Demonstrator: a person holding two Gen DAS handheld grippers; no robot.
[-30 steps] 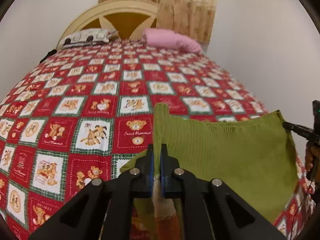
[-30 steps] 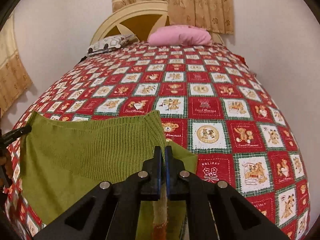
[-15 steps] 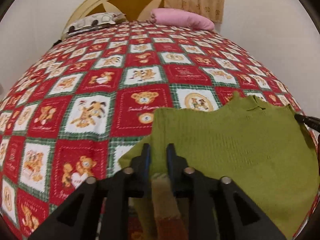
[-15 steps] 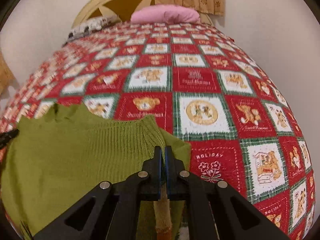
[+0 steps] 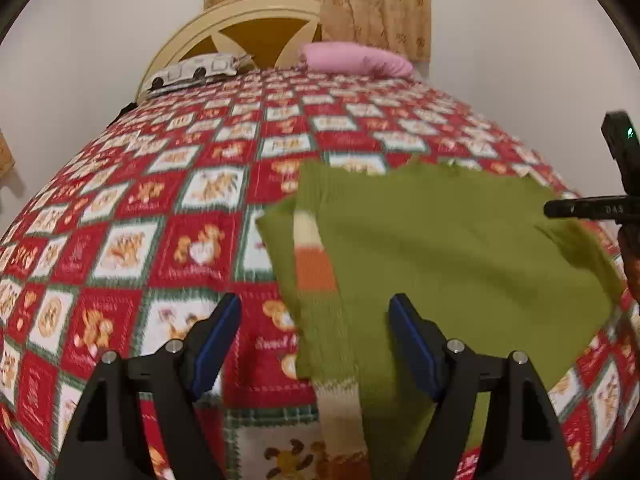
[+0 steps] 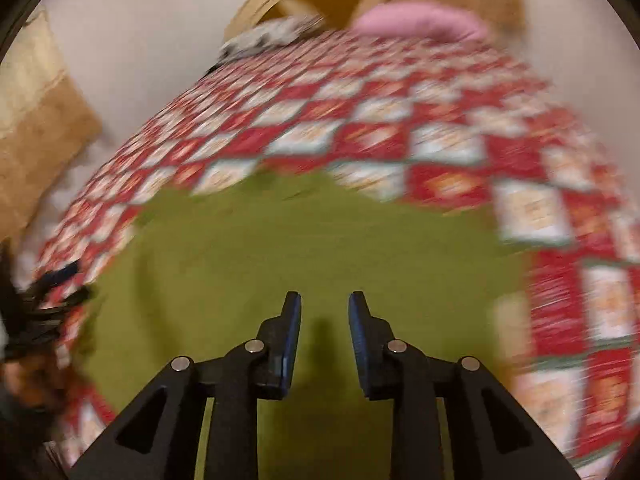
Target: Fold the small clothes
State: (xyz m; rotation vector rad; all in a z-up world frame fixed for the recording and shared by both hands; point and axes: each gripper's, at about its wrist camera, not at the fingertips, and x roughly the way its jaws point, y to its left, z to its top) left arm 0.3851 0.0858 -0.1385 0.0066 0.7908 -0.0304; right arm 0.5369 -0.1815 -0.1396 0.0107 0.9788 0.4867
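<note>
A small green knit sweater (image 5: 440, 248) lies flat on the bed, its striped cream-and-orange sleeve (image 5: 314, 256) folded along its left side. My left gripper (image 5: 316, 320) is open and empty, its jaws wide apart above the sweater's left edge. In the blurred right wrist view the sweater (image 6: 312, 240) fills the middle. My right gripper (image 6: 324, 320) is open and empty just above it. The right gripper also shows at the right edge of the left wrist view (image 5: 580, 210).
The bed is covered by a red patchwork quilt (image 5: 140, 220) with teddy-bear squares. A pink pillow (image 5: 356, 58) and a patterned pillow (image 5: 196, 72) lie at the round headboard (image 5: 248, 28). Walls flank the bed; curtains (image 5: 376, 4) hang behind.
Both grippers were shut on the sweater's edge and held it up. They lowered it onto the bed, opened and let go. The right gripper is moving, its view blurred.
</note>
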